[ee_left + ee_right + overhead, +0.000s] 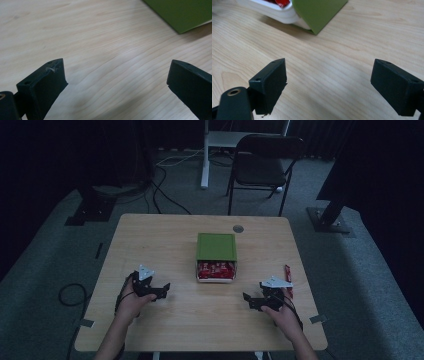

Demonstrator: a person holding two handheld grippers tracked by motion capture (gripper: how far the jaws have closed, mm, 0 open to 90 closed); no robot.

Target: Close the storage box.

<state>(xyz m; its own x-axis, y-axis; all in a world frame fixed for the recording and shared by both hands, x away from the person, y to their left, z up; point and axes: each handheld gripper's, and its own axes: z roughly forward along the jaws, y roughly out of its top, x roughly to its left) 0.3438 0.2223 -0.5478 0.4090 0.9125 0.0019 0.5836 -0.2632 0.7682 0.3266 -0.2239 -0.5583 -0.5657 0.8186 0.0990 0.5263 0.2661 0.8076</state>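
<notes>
A white box (215,276) of red packets (216,268) sits mid-table, its green lid (216,246) pushed back so the front stays uncovered. The lid's corner (185,15) appears in the left gripper view. In the right gripper view I see the box (274,11) and the lid (318,12). One red packet (288,277) lies loose on the table (150,245) right of the box. My left gripper (161,291) rests front left of the box, open, with bare wood between its jaws (116,82). My right gripper (251,301) sits front right, open, holding nothing (329,82).
A round grommet (238,228) is set in the table behind the lid. A black folding chair (262,165) and a white stand (207,150) are on the carpet beyond the far edge. Cables (165,190) trail over the floor at back left.
</notes>
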